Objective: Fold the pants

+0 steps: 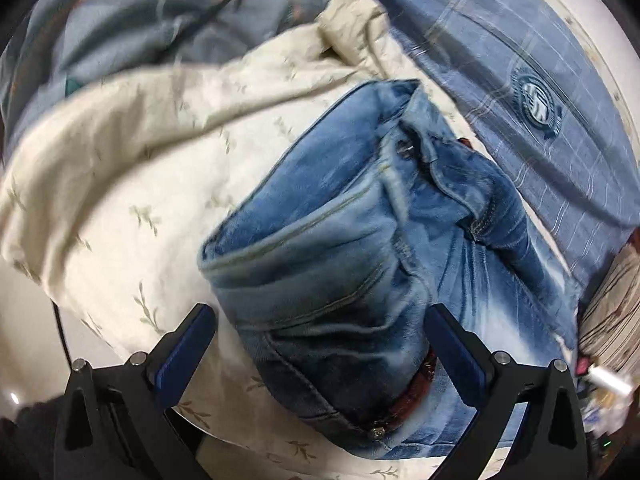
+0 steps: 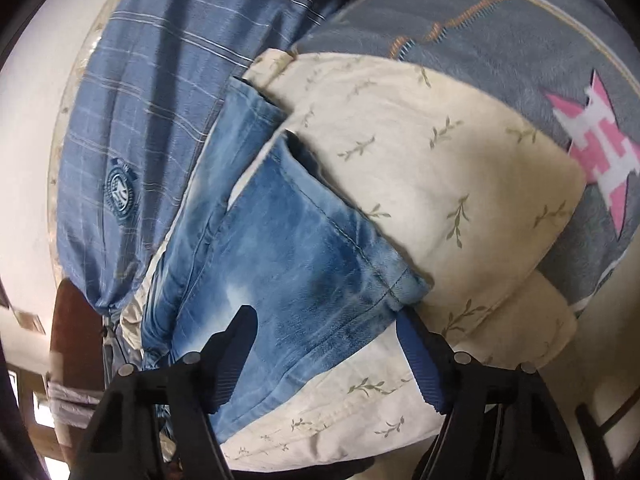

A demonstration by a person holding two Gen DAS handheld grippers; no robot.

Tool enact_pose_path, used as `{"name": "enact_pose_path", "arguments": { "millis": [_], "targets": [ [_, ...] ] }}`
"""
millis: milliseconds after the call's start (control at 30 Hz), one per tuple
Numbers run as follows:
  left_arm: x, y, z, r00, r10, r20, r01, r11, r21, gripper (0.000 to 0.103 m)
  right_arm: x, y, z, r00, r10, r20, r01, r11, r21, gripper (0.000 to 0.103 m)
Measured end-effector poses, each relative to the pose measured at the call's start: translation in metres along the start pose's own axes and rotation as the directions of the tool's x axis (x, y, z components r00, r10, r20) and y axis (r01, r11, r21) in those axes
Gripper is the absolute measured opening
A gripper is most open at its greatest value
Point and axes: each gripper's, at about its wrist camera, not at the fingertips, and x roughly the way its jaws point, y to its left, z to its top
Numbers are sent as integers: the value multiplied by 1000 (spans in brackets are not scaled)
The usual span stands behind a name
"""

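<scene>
Jeans [image 1: 352, 240] hem [image 2: 384, 280] between right claw [image 2: 324, 344] fingers — ungripped.

Looks like a home, prob. a bedroom or living area. Laundry piled over a round white bench [image 1: 600, 12]: faded blue jeans [image 1: 360, 240], a cream cloth w/ leaf sprigs [image 1: 140, 168], a blue plaid shirt w/ round crest [image 1: 536, 100], and a grey blanket w/ pink star motif [image 2: 600, 152]. More folded striped fabric at the edge [image 1: 612, 320]. Brown wooden furniture [image 2: 76, 344] and what may be a window frame low left in the right wrist view; too blurred to be sure.
</scene>
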Motion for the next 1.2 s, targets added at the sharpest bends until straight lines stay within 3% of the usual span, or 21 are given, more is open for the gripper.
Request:
{"name": "enact_pose_path", "arguments": {
  "millis": [167, 300, 433, 467, 500, 567, 600, 633, 700, 800, 1000, 1067, 1167, 1200],
  "targets": [
    [1, 11, 3, 997, -64, -37, 61, 996, -64, 103, 5, 1, -2, 999, -49, 3, 49, 999, 6, 69],
    [-11, 26, 9, 991, -137, -7, 134, 979, -153, 103, -1, 0, -7, 1000, -19, 11, 19, 999, 37, 69],
    [-6, 25, 8, 991, -136, -16, 132, 981, -145, 103, 3, -4, -7, 1000, -7, 4, 7, 998, 64, 69],
    [-7, 25, 5, 991, -131, -27, 126, 983, -133, 93, 5, -4, -6, 1000, 5, 4, -6, 998, 69, 69],
    [-7, 20, 4, 994, -109, -32, 105, 989, -104, 72, 5, -4, -6, 1000, 12, 5, -12, 998, 69, 69],
    [-11, 10, 3, 999, -42, -19, 42, 999, -13, 50, 6, 0, -5, 1000, 1, 10, -1, 999, 45, 59],
    [-12, 4, 4, 1000, -21, -15, 21, 1000, 14, 39, 6, 0, -4, 1000, -22, 10, 22, 999, 36, 43],
    [-14, 3, 3, 1000, -13, -13, 14, 1000, 22, 34, 7, 1, -3, 999, -40, 9, 40, 999, 26, 27],
    [-19, -5, 2, 1000, 25, 13, -26, 997, 68, 27, 5, 4, -1, 996, -86, 21, 87, 996, -14, 15],
    [-31, -18, -2, 996, 58, 65, -66, 990, 124, 22, -6, 16, -1, 991, -115, 70, 121, 988, -91, 9],
    [-53, -25, -7, 979, 97, 179, -133, 971, 200, 20, -35, 52, -12, 964, -167, 206, 217, 944, -250, 8],
    [-36, -11, -7, 984, 130, 122, -149, 974, 169, 20, -25, 42, -10, 965, -196, 172, 233, 944, -233, 8],
    [-13, 3, -10, 982, 180, 58, -187, 970, 158, 26, 11, 11, -7, 962, -273, 17, 272, 949, -162, 13],
    [-13, 6, -11, 982, 179, 58, -186, 972, 146, 29, 8, 7, -8, 967, -251, 33, 253, 957, -141, 16]
  ]
}}
